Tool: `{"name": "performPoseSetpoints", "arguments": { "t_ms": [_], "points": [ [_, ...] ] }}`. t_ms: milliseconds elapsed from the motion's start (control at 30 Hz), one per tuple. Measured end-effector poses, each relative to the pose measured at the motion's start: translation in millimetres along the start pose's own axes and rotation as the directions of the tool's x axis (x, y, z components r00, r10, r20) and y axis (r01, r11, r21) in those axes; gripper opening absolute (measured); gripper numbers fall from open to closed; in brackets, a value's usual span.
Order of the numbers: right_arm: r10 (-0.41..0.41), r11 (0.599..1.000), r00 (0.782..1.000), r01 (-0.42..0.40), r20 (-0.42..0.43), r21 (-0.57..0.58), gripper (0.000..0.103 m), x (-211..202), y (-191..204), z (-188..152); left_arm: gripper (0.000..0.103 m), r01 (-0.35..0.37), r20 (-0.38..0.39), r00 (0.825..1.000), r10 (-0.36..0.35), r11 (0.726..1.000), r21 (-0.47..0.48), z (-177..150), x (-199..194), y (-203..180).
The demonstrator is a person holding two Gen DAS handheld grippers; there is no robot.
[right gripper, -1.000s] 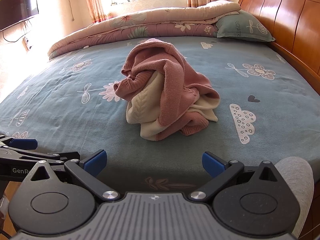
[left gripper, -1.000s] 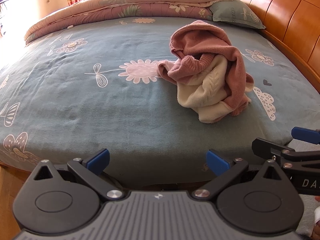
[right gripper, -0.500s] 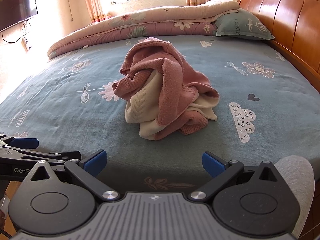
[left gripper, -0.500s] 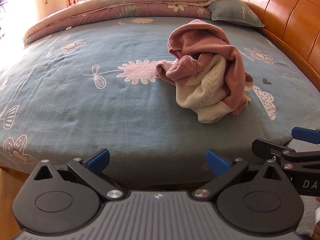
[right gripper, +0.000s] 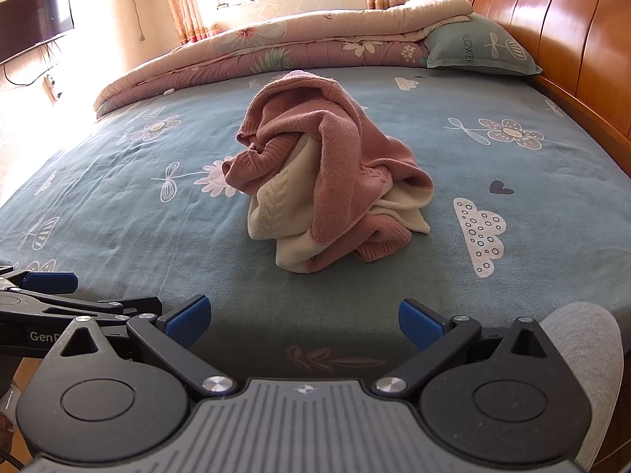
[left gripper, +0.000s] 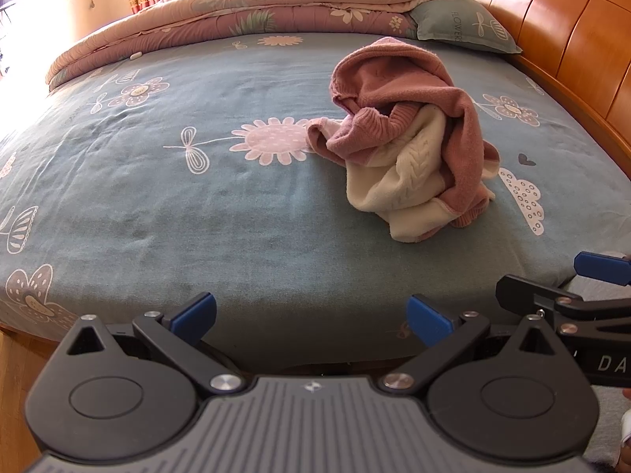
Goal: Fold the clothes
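Since a second ago you have eased both grippers a little nearer the bed — the sweater looms slightly larger in each view, and nothing on the bed has shifted. Your left gripper (left gripper: 311, 317) hangs at the near edge with its blue pads spread wide and nothing between them; your right gripper (right gripper: 303, 321) is the same, jaws apart and empty, just beside the left one.

The pink and cream sweater (left gripper: 410, 146) lies in a crumpled heap on the blue flowered bedsheet (left gripper: 165, 213), right of centre in the left view and almost dead ahead in the right view (right gripper: 327, 173), well apart from both grippers. I would expect it to be soft, limp and light: a thick knit that sags and stretches when lifted, not slippery, and in no way fragile. It will not hold a shape, so you will likely need to spread it flat before any fold. Good places to pinch look like the ribbed pink cuff (left gripper: 355, 134) poking out toward the left, and the ribbed pink edge (right gripper: 382, 246) at the near right — firm, doubled knit that the pads can bite. Take thin edges, not the bulky middle.

For writing: the pillow (right gripper: 477, 45) by the wooden headboard (right gripper: 572, 35) reads "FLOWERS" down its side. The left gripper's arm shows "GenR" in the right view, cut off, and the right gripper's arm shows "DA" in the left view — the remainder is out of frame.
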State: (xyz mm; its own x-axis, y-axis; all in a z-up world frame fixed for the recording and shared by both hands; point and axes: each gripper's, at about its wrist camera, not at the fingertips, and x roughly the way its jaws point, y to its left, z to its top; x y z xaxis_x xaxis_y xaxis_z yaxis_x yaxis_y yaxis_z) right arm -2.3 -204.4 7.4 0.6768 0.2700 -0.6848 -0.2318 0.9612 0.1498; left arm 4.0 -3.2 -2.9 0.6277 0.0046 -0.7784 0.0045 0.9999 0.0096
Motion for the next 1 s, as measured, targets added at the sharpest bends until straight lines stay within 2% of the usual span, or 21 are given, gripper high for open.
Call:
{"name": "performPoseSetpoints", "arguments": {
  "t_ms": [1000],
  "points": [
    [0.016,1.0,1.0,-0.016,-0.012,0.023,0.103,0.8,-1.3,-2.0,0.102,-0.005,0.001,1.0,0.005,1.0,-0.007,-1.0,-0.1,0.0]
  ]
}}
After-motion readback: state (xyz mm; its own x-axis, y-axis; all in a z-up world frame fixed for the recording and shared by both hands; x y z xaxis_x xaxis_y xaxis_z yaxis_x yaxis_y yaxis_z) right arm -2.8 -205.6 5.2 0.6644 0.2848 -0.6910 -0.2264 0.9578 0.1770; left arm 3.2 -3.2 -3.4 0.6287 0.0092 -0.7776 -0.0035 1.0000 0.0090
